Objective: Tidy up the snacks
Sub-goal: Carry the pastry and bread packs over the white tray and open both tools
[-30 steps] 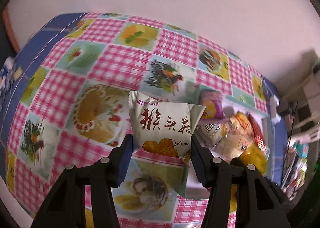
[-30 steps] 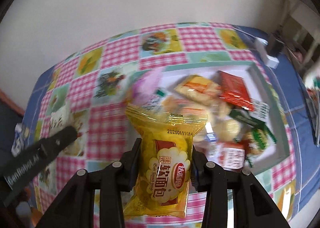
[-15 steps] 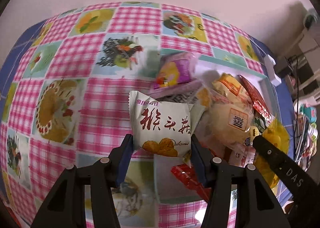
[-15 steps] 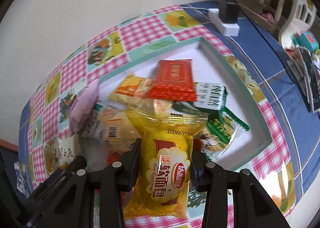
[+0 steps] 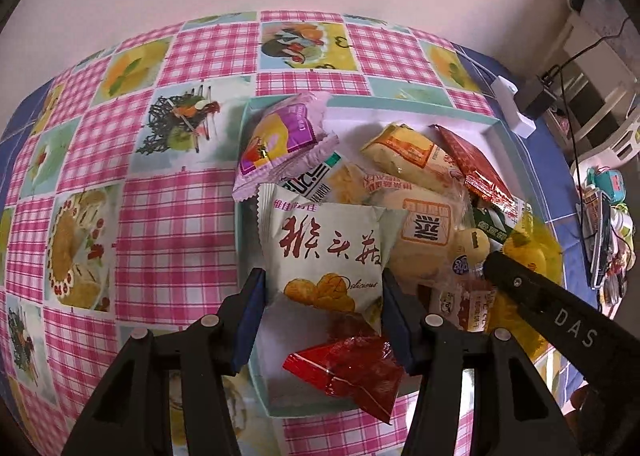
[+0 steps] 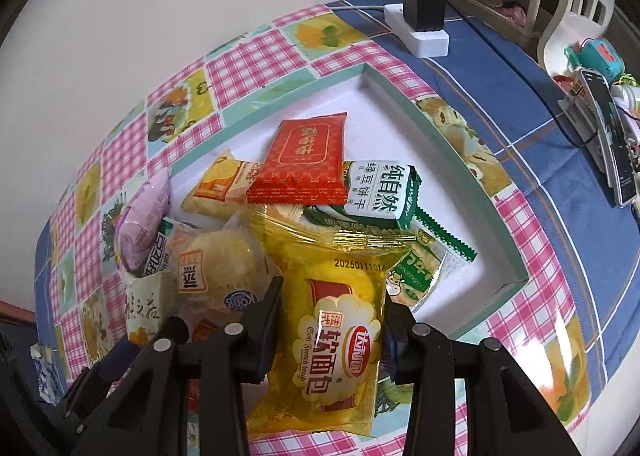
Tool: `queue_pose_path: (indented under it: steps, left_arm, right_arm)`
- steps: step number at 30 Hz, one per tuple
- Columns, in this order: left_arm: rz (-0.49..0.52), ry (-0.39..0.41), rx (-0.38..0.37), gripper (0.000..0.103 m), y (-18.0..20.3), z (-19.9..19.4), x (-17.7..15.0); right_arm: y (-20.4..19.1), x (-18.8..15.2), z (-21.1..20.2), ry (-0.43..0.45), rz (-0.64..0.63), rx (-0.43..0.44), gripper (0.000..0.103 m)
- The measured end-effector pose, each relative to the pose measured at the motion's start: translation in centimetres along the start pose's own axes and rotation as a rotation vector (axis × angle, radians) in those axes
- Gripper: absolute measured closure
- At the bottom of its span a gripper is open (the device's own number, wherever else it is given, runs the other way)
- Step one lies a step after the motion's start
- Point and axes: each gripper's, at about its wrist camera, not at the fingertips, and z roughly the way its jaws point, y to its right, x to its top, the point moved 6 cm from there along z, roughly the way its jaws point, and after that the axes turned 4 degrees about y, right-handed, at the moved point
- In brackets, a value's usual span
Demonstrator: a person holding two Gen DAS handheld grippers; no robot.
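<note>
1. A shallow tray [image 6: 452, 148] with a pale green rim and a white floor sits on a pink checked tablecloth [image 5: 172, 224] printed with food pictures; a blue cloth [image 6: 520, 96] shows beyond it.
2. The tray holds a loose heap of wrapped snacks. In the right wrist view a red packet [image 6: 306, 160] lies on top towards the far side, overlapping an orange-and-yellow packet [image 6: 224, 184] on its left and a white-and-green biscuit packet [image 6: 380, 192] on its right.
3. A purple packet [image 5: 280, 140] leans over the tray's left rim, and a clear-wrapped round bun [image 6: 224, 264] lies in the middle of the pile.
4. A crumpled red wrapper [image 5: 348, 372] lies at the near end of the tray, seen in the left wrist view.
5. The left gripper [image 5: 322, 320] points steeply down over the near left part of the tray. Its blue-padded jaws are partly closed, clamping the lower edges of a white packet [image 5: 328, 252] with red characters, which stands upright above the pile.
6. The right gripper [image 6: 330, 336] also points steeply down over the tray's near side. Its jaws stand narrowly apart, pinching a yellow soft bread packet [image 6: 340, 332] by its sides.
7. Each gripper shows at the edge of the other's view, so they are side by side.
8. A white power strip [image 6: 420, 32] with a black plug lies on the blue cloth beyond the tray.
</note>
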Motion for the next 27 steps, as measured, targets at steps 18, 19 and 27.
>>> queue_pose_path:
  steps: [18, 19, 27]
  left_arm:
    - [-0.091, -0.099, -0.123, 0.043, -0.7, 1.6, -0.6]
    - [-0.094, -0.101, -0.112, 0.043, -0.9, 1.8, -0.7]
    - [-0.145, -0.099, -0.061, 0.043, -2.9, 1.9, -0.8]
  right_arm:
    - [-0.4, -0.2, 0.5, -0.027, -0.014, -0.006, 0.059]
    - [-0.4, -0.2, 0.5, -0.028, -0.016, -0.008, 0.059]
    - [-0.9, -0.2, 0.6, -0.030, -0.049, -0.012, 0.059]
